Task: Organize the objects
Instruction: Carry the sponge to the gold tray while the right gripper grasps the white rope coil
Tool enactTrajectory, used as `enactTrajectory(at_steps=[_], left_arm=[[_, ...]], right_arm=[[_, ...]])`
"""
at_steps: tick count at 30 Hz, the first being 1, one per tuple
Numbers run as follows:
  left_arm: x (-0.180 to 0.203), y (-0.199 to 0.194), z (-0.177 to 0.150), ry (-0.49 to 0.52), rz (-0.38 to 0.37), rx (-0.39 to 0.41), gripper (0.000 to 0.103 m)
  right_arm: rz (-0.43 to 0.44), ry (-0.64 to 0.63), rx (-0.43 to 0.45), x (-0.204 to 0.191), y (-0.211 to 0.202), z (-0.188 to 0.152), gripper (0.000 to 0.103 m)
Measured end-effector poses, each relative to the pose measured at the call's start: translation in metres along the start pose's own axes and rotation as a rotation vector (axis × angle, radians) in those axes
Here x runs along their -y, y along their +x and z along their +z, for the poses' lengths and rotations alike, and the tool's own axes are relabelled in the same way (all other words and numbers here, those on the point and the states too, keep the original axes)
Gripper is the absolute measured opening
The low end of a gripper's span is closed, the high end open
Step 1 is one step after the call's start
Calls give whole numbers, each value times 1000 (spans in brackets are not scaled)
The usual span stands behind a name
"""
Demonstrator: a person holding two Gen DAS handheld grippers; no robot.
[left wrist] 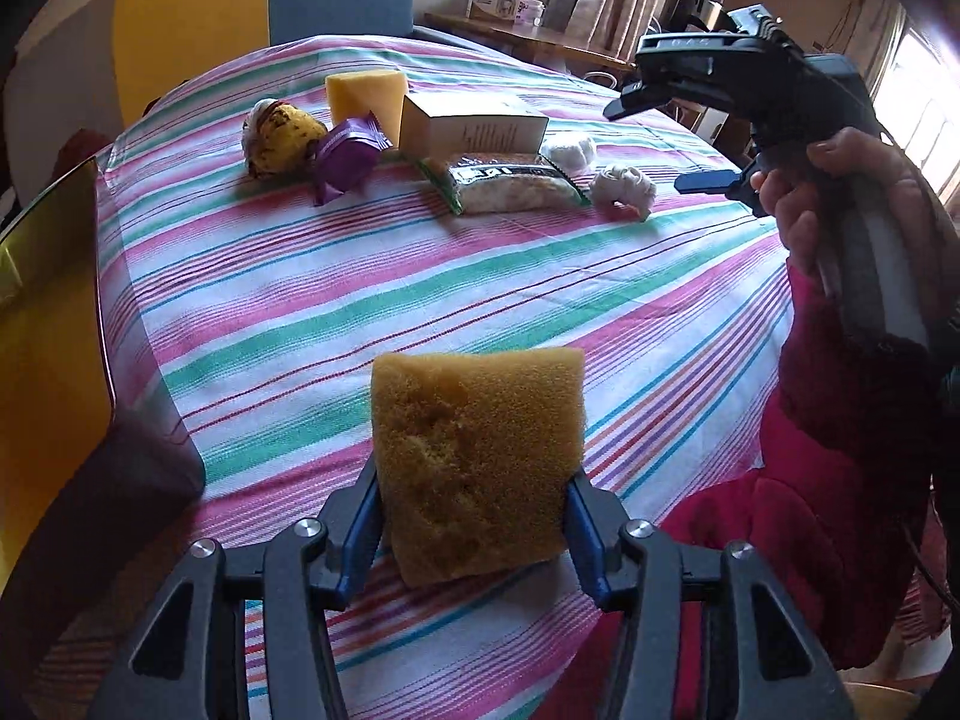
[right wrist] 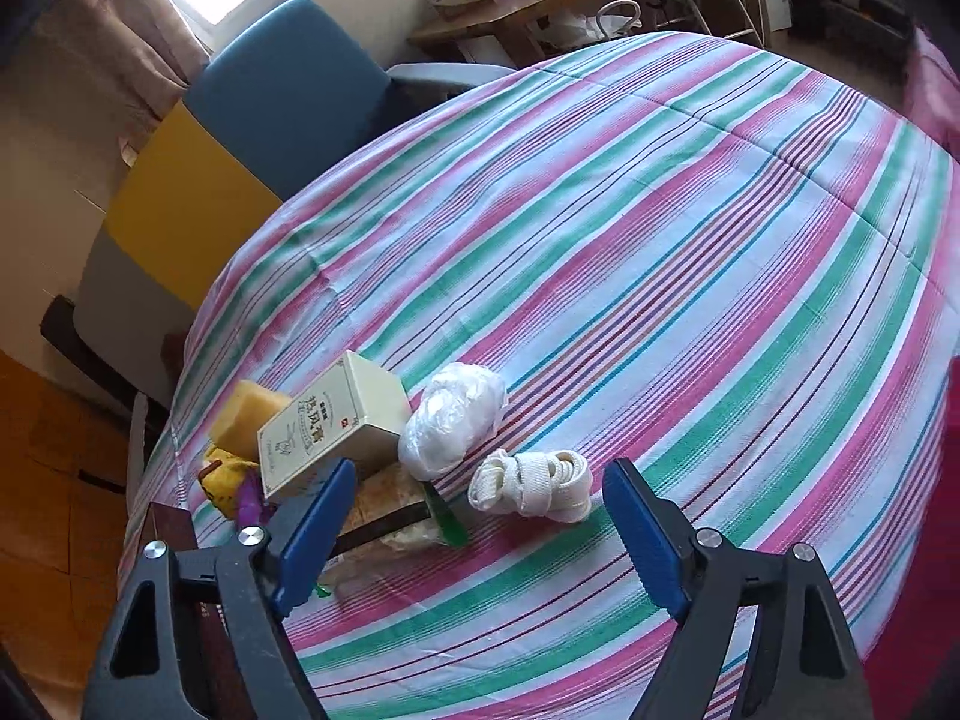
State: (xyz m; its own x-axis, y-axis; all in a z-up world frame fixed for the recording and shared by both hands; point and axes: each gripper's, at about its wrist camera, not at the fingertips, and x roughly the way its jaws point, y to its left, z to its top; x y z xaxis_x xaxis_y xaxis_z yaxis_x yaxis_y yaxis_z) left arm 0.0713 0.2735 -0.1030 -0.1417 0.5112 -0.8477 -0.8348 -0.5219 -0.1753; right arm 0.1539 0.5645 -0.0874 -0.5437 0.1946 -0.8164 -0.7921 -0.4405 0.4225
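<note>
Your left gripper has the tan, coarse-pored foam sponge block pinched between its blue pads, jaws about half closed, biting only the block's near end. Most of the sponge sticks out forward past the fingertips, over the pink, green and white striped tablecloth. That is your first risk: soft foam held by one end can sag or twist out if you swing quickly, and squeezing harder just crushes it rather than locking it.

Your right gripper stands wide open with nothing in it. Look down its fingers: the folded bundle of white woven strap lies on the cloth between the two blue pads but ahead of the tips, apart from both. The crumpled clear plastic bag sits just beyond it, and the cream cardboard box with green print is by the left pad, propped on the flat clear packet with green edges. From this view that pad looks to overlap the packet's edge, though I cannot tell whether it touches.

So drop straight down and you may nudge the packet, tip the box, or catch the bag along with the strap. The strap could also slide away on the smooth cloth.
</note>
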Motion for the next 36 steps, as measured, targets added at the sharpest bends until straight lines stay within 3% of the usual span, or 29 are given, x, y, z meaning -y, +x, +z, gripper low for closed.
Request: enactTrajectory(at_steps=[6,16,17,18,19,23,29,33,36], left_arm=[[0,-2,-1,-17,-9,7,54],[-5,-1,-5,-23,-16,23,54],[-6,-1,-6,-24,-15,24,54],[-6,-1,-6,-24,-15,24,54],[-6,-2,-6,-22,-14,23,54],[-5,-12,-8,-22,-24,27,52],[-14,-65,-3,-47,-63,134,52],[-52,-108,4,-140,-34,207,52],[-108,-128,8,-254,33,216,52]], right_arm=[[-70,-16,-52,1,16,0,72],[-106,-52,-105,-4,31,-3,72],[-112,-61,-112,-5,33,-3,69],[-124,-79,-115,-6,35,-3,49],[-128,-87,-119,-7,35,-4,38],[-140,-148,-121,-16,35,-8,37],[-154,-153,-124,-15,33,-9,37],[-180,-174,-105,-19,31,-8,37],[-181,-183,-82,-21,25,-10,37]])
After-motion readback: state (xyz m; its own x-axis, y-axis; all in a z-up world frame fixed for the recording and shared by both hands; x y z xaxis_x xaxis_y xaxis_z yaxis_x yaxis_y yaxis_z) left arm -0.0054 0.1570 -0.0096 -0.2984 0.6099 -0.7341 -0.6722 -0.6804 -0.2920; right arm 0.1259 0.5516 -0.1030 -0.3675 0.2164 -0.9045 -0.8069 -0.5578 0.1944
